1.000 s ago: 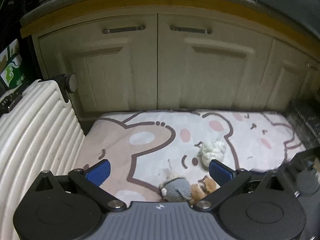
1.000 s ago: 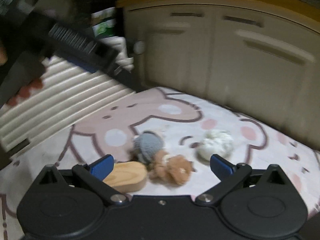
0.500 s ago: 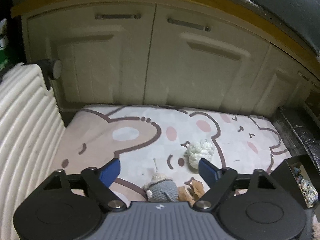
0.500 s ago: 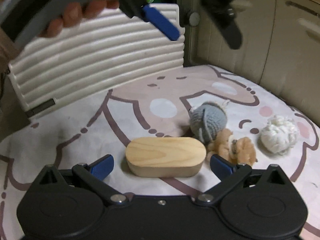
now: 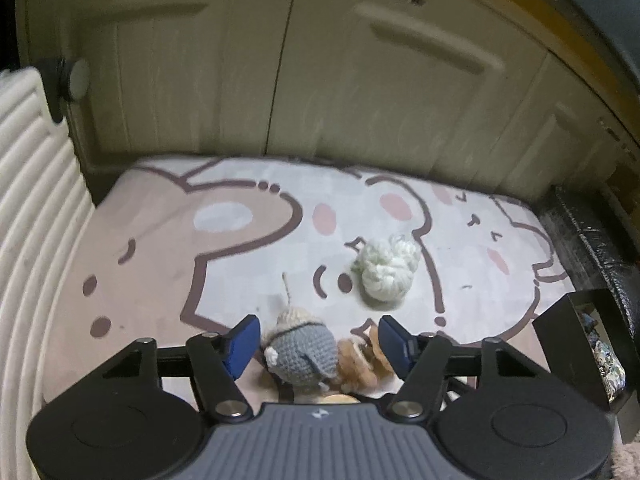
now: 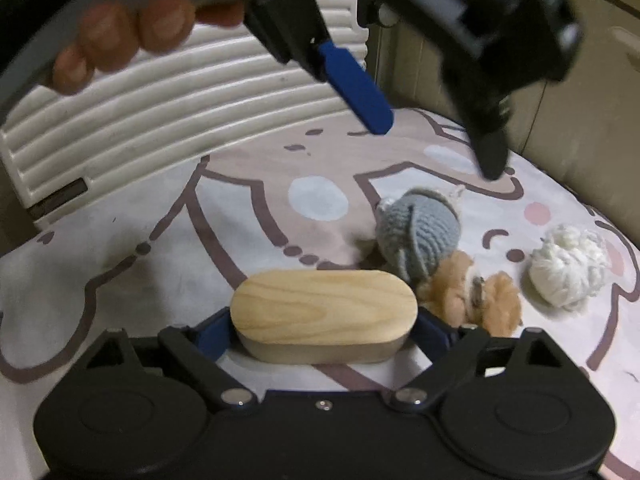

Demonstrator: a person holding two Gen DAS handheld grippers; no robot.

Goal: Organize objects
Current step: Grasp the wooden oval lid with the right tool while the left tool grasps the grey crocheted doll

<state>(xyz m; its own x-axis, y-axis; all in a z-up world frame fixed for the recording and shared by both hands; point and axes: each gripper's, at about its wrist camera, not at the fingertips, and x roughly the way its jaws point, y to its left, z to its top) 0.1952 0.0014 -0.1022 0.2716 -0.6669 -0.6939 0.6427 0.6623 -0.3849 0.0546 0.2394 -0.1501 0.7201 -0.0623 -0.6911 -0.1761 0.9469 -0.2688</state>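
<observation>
Left gripper [image 5: 318,338] half-closed, jaws just closing around grey crochet toy [image 5: 300,354] and tan plush [image 5: 360,362] on the mat [image 5: 240,240], not yet pinching. Right gripper [image 6: 322,330] closing astride wooden box [image 6: 324,306], grip uncertain. Best to centre, then squeeze gently.

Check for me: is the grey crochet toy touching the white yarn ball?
Apart. The right wrist view shows a strip of mat between the grey crochet toy and the white yarn ball.
</observation>
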